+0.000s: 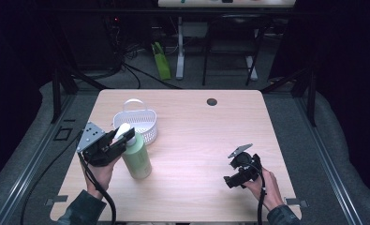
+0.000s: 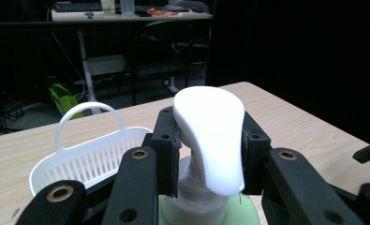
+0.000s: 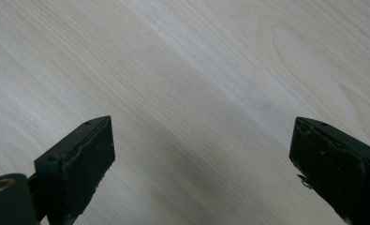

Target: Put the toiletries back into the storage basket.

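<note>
Currently on grasp step: pump bottle secured, lift-and-place pending, judging by layout.

Table (image 1: pixel 196 131): light wood, mostly bare; small dark grommet (image 1: pixel 211 101) near 12 o'clock edge.

White slatted basket (image 1: pixel 138 123) with loop handle: around 10 o'clock from table centre, upright, looks empty. Same basket (image 2: pixel 86 159) just behind and left of the pump in left gripper view.

Green pump bottle (image 1: pixel 138 158): upright on table at 9 o'clock from centre, just beside basket at basket's 6 o'clock; cannot tell whether touching it.

Left gripper (image 1: pixel 119 140): clamped on white pump head (image 2: pixel 210 136), pads pressing both sides, bottle base apparently on the table.

Right gripper (image 1: pixel 234 178): at 4 o'clock, well apart from bottle, jaws spread wide over bare wood, holding nothing; pads (image 3: pixel 91 150) clear of everything.

Likely next: raise bottle straight up clear of basket rim, carry toward 12 o'clock, lower into basket. Grip sits on pump head only, so expect body to swing; keep lift slow and vertical. Right gripper free to steady basket if needed.
</note>
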{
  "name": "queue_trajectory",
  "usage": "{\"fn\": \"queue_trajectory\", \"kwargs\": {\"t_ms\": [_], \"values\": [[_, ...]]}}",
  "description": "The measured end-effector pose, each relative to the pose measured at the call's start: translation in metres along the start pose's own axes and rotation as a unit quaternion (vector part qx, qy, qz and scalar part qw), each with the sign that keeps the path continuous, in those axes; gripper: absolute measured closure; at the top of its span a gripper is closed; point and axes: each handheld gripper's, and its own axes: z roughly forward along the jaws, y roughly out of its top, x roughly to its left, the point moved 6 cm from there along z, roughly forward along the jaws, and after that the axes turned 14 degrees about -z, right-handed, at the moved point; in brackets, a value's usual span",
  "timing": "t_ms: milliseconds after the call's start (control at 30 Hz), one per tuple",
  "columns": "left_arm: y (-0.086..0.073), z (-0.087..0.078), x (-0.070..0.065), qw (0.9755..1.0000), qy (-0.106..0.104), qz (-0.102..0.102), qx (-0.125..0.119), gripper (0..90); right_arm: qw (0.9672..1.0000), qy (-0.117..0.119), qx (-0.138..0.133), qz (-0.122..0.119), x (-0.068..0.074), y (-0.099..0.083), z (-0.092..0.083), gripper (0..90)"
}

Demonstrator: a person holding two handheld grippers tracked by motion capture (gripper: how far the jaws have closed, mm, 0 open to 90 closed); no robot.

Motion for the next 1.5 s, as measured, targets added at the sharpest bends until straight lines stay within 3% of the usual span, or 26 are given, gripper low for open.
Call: {"fn": "queue_trajectory", "kwargs": {"t_ms": [333, 567, 867, 1133, 1500], "values": [[0.006, -0.005, -0.002, 1.0, -0.003, 0.007, -0.003, 66.2, 1.0, 0.0, 0.003, -0.001, 0.0, -0.001, 0.001, 6.5], [0.008, -0.006, -0.001, 0.9999, 0.005, 0.013, 0.008, 66.2, 1.0, -0.002, 0.002, -0.007, 0.0, -0.001, 0.002, 6.5], [0.01, -0.003, -0.001, 0.9988, 0.002, 0.019, 0.045, 66.2, 1.0, -0.004, 0.001, -0.006, 0.0, -0.003, 0.0, 6.6], [0.012, -0.003, -0.001, 0.9979, 0.0, 0.025, 0.06, 66.2, 0.9999, -0.006, 0.007, -0.006, -0.001, -0.005, 0.002, 6.6], [0.02, -0.008, 0.001, 0.9981, -0.004, 0.02, 0.058, 66.3, 0.9998, -0.006, 0.013, -0.012, 0.0, -0.005, 0.002, 5.3]]}}
